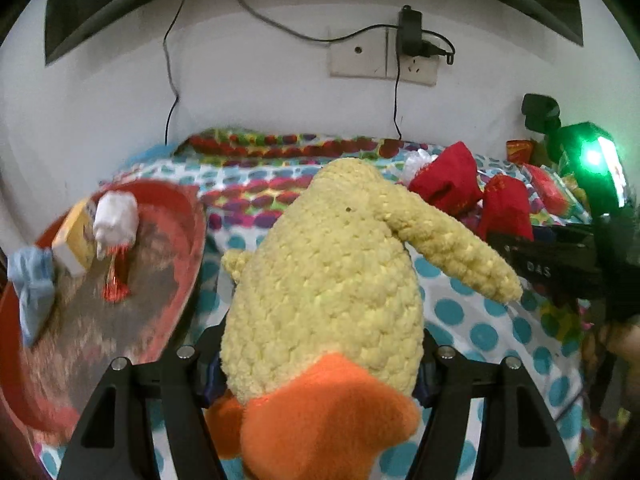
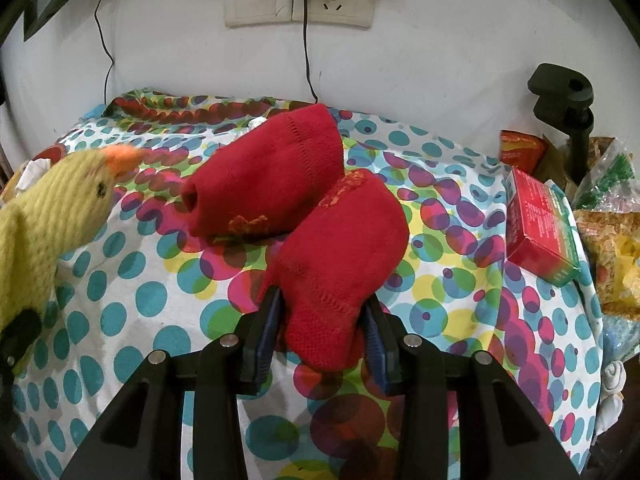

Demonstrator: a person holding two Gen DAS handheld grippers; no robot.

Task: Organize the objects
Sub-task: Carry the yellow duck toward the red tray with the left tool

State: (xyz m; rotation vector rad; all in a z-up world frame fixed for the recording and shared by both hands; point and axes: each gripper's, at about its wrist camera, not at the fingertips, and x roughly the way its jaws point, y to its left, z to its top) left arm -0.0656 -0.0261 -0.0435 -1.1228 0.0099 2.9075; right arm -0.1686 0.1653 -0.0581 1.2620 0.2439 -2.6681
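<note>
My left gripper is shut on a yellow crocheted duck toy with orange feet, held above the dotted cloth; the same duck shows at the left edge of the right wrist view. My right gripper is shut on the cuff of a red sock lying on the cloth. A second red sock lies just behind it, touching it. A round red tray sits to the left, holding a small carton, a white bundle, a blue sock and a red foil piece.
A red and green box lies at the cloth's right side, with snack packets beyond it. A black clamp stand rises at the back right. The wall holds sockets with a plugged charger and hanging cables.
</note>
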